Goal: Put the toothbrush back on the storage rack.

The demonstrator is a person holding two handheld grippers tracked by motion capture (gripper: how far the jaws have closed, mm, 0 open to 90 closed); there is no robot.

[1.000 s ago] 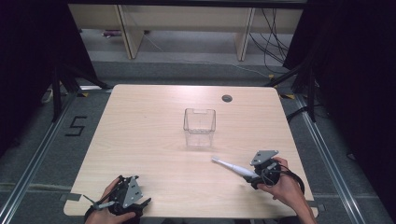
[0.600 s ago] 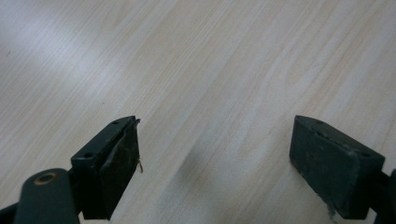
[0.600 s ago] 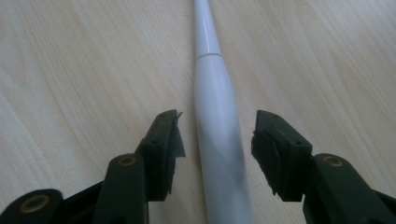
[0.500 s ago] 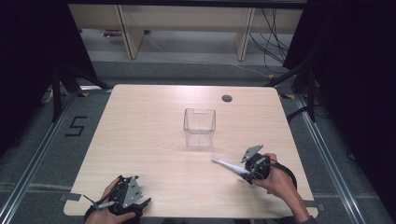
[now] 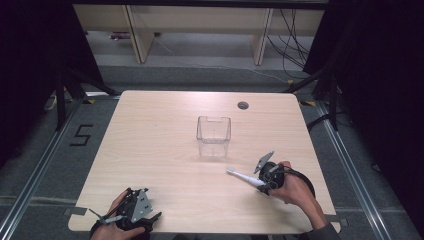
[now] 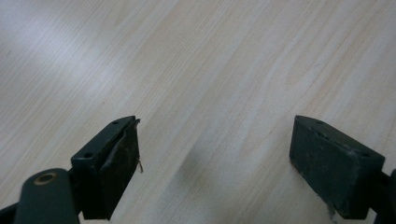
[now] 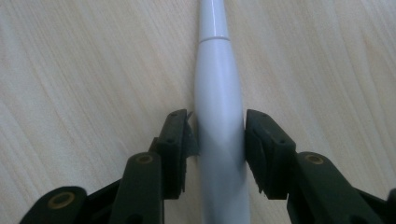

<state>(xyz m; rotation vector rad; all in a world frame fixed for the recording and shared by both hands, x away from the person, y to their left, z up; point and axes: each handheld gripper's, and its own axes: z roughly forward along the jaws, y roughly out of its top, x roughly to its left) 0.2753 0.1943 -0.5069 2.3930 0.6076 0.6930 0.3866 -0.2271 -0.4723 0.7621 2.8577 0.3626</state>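
Note:
A white tapered stick (image 5: 243, 176), like a toothbrush handle, lies flat on the wooden table (image 5: 150, 145), in front and right of a clear square container (image 5: 213, 136). My right gripper (image 5: 260, 183) sits at the stick's near end. In the right gripper view its jaws have just been closing, and both pads (image 7: 258, 140) now press the stick (image 7: 218, 88) from either side, so the right gripper (image 7: 217, 128) is shut on it. My left gripper (image 5: 144, 215) rests at the front left edge. It (image 6: 215, 149) is open over bare wood with nothing between its jaws.
The clear container stands upright near the table's middle and looks empty. A round cable hole (image 5: 243, 105) sits at the far right of the tabletop. Shelving legs and cables stand on the floor beyond the far edge.
My right hand slid left along the table onto the stick's end, and its jaws came in around the stick. The left hand stayed put.

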